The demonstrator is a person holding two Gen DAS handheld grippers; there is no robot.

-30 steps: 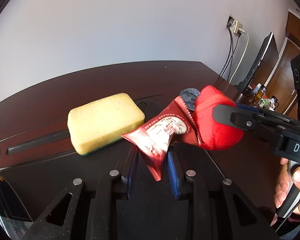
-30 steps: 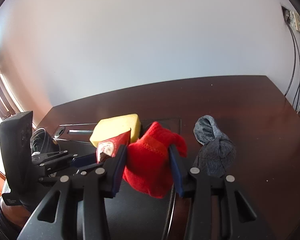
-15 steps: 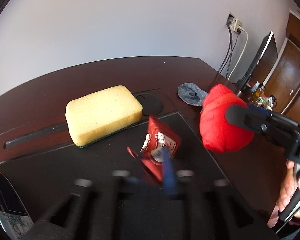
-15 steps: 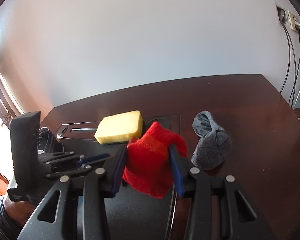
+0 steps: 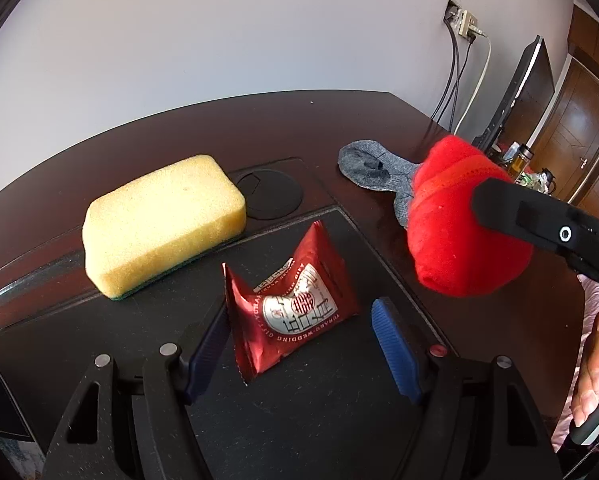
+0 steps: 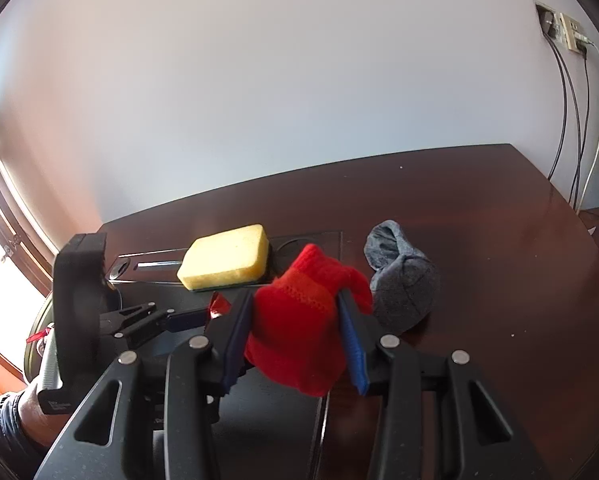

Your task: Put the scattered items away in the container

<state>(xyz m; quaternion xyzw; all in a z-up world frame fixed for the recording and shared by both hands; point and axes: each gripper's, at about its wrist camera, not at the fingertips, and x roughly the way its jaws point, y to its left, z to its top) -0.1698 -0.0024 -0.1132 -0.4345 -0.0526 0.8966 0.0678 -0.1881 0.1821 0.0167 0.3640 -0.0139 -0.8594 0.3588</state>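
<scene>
**Red sock up, container out of sight**

Left of the sachet (image 5: 295, 308), sponge (image 5: 161, 222) sits loose. Left gripper (image 5: 299, 344) gapes around the sachet. Right of it, the right gripper (image 6: 295, 340) pinches the red sock (image 6: 303, 320); grey sock (image 5: 375, 170) lies beyond.

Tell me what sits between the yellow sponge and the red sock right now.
The red snack packet, lying on the black mat between the open left jaws; the left wrist view shows it.
</scene>
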